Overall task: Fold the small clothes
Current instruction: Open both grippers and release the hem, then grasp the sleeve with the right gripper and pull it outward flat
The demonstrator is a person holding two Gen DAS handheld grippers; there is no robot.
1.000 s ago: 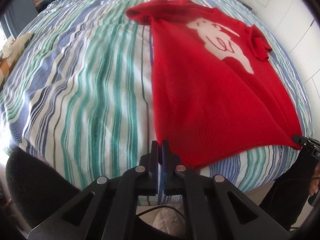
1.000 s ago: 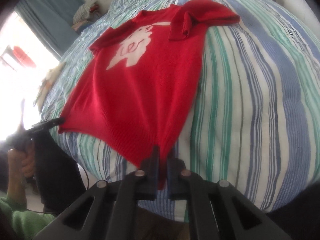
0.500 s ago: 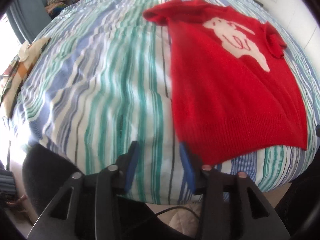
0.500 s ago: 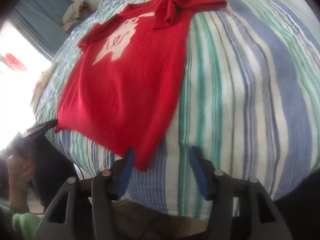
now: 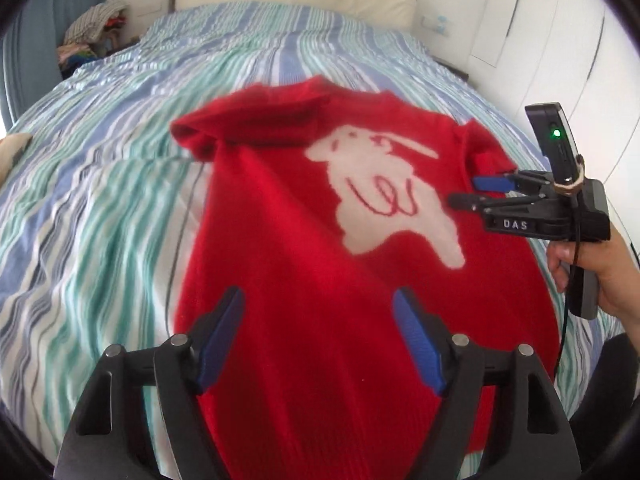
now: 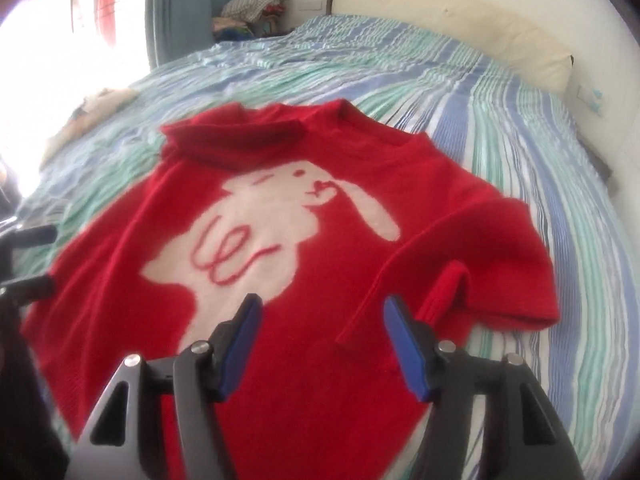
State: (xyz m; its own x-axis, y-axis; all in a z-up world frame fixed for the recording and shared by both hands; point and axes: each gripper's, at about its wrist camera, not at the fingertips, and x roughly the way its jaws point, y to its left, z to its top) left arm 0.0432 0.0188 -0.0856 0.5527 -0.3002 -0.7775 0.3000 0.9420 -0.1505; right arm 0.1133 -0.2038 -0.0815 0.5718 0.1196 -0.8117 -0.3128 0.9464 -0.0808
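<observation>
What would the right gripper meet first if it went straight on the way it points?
Probably the red sweater: the right gripper, jaws opening and nothing between them, points down at its front near the white rabbit.

Red knitted sweater with white rabbit motif (image 5: 280,248): hem hidden behind black left gripper (image 5: 316,340) frame, cut by the bottom edge. Striped blue-green bedspread (image 5: 100,208) motion-blurred. Pile of clothes (image 6: 248,12) too small to identify.
</observation>
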